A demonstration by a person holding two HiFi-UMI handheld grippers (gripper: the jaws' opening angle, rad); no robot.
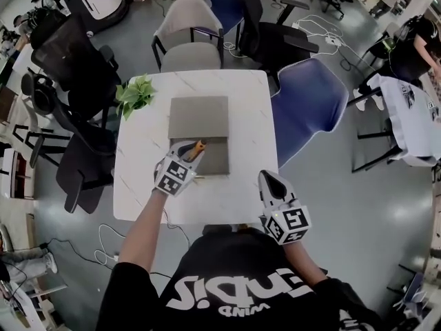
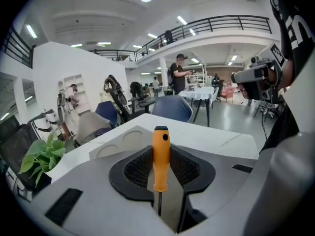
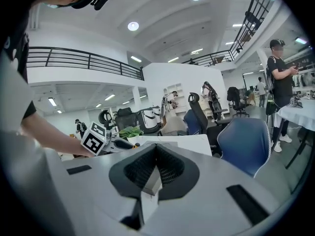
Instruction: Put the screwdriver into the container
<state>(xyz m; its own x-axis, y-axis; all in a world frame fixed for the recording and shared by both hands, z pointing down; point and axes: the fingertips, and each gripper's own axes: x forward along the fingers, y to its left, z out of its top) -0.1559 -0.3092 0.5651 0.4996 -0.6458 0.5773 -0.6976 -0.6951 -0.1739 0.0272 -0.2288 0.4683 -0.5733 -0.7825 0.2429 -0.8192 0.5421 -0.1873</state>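
The screwdriver (image 2: pixel 161 157) has an orange handle that points forward and a thin metal shaft running back between the jaws. My left gripper (image 2: pixel 161 151) is shut on that handle. In the head view the left gripper (image 1: pixel 190 152) hovers at the near edge of the flat grey container (image 1: pixel 199 118), and the screwdriver's handle tip (image 1: pixel 199 145) lies over it. From the left gripper view the container (image 2: pixel 119 145) shows round recesses just ahead. My right gripper (image 1: pixel 271 180) hangs off the table's right front corner; its pads (image 3: pixel 169 167) meet at the tips, with nothing held.
A white table (image 1: pixel 145 164) bears the container and a small green plant (image 1: pixel 136 94) at its left back corner. A blue chair (image 1: pixel 310 105) stands at the right, a grey chair (image 1: pixel 189 36) behind, black chairs (image 1: pixel 76 74) at the left. Cables lie on the floor.
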